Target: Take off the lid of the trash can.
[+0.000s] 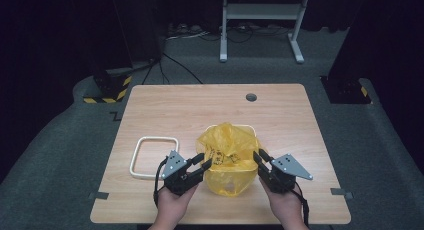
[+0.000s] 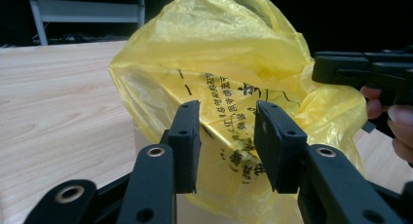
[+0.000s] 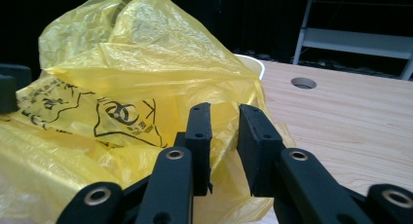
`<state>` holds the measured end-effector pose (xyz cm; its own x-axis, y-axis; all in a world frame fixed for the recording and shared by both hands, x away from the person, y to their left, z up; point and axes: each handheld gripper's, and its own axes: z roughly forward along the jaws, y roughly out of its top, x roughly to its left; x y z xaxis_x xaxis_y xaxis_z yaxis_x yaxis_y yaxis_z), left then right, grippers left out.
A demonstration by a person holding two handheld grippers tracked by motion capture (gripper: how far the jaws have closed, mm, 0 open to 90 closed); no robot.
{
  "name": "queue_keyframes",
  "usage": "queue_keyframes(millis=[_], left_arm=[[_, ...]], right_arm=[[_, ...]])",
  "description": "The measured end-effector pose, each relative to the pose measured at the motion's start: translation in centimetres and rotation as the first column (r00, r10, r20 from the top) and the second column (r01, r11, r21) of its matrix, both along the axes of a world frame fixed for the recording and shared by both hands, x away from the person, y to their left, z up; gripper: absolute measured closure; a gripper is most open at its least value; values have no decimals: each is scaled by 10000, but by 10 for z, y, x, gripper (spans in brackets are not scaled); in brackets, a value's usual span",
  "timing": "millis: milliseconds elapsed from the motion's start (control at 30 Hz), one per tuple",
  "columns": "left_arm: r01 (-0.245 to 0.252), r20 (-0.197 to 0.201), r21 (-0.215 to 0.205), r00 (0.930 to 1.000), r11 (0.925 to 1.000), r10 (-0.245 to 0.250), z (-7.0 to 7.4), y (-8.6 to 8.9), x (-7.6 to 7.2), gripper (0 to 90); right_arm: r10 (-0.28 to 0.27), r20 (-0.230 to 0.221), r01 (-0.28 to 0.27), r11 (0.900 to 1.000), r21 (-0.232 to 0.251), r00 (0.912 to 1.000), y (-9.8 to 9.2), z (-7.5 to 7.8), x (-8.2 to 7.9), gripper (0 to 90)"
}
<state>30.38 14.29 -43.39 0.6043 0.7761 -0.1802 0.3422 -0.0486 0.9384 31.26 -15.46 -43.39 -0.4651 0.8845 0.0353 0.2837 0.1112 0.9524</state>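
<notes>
The wooden table is filling the frame's middle. The yellow bag is sitting lower centre over a pale bin. The left gripper and right gripper are flanking it, jaws apart, gripping nothing. A white frame is lying left.

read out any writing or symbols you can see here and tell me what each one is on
Yellow bag: a black biohazard sign inside a diamond outline.
Yellow bag, beside the sign: rows of black printed characters, creased and too blurred to read.
Table, white frame and both grippers: no writing to be seen.
</notes>
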Motion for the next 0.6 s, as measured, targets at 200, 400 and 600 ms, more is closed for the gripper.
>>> queue_keyframes(millis=[200,400,600], left_arm=[[-321,190,-563,9993,9979,332,8,15,14,567],[-498,435,272,9979,9984,486,5,16,19,610],[-881,497,172,9950,9960,872,1,25,20,694]], right_arm=[[166,111,-164,9997,-190,9998,2,0,2,797],[543,281,-527,9970,-562,9981,10,-2,4,866],[699,326,-674,9951,-729,9970,10,-3,5,869]])
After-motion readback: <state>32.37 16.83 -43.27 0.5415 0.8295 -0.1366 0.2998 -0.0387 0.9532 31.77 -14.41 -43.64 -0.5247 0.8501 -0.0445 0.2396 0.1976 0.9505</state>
